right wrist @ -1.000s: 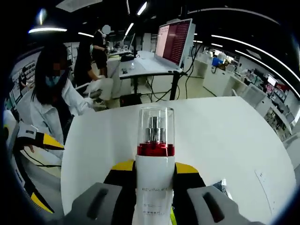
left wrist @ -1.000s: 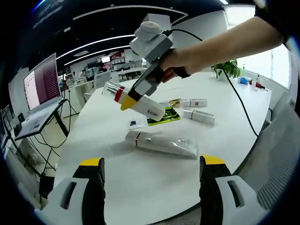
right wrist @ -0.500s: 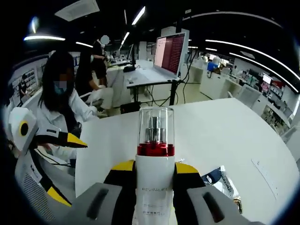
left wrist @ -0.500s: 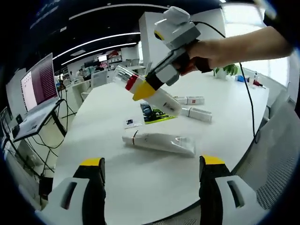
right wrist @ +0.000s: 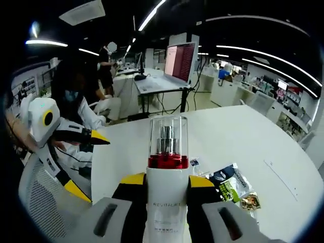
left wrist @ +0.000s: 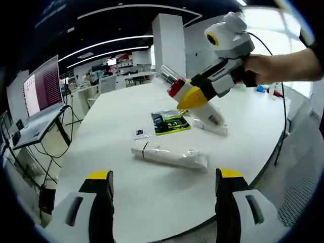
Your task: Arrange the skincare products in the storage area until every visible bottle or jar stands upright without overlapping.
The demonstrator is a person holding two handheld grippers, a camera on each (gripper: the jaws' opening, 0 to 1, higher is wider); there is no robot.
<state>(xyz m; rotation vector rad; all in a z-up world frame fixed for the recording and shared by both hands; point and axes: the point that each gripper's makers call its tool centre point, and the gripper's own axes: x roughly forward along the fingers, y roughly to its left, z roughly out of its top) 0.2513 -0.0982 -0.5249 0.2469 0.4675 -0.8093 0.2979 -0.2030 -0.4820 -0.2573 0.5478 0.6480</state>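
My right gripper (right wrist: 167,180) is shut on a white pump bottle (right wrist: 167,152) with a red collar and a clear cap. In the left gripper view that bottle (left wrist: 206,112) hangs tilted above the white table (left wrist: 116,167), cap end up-left, with the right gripper (left wrist: 195,98) clamped near its collar. A white tube (left wrist: 169,156) lies flat on the table in front of my left gripper (left wrist: 164,174). The left gripper is open with nothing between its jaws. A second white tube (left wrist: 216,129) lies partly behind the held bottle. The left gripper (right wrist: 87,163) also shows at the left of the right gripper view.
A green sachet (left wrist: 170,121) and a small card (left wrist: 140,133) lie mid-table, and the sachet (right wrist: 230,185) has a gold packet (right wrist: 250,201) beside it. A laptop on a stand (left wrist: 40,96) is off the table's left. A seated person in white (right wrist: 81,111) is behind the table.
The right gripper has carried the bottle to the right and farther off across the table. The left gripper's jaws stay open and have not moved over the table's near edge.
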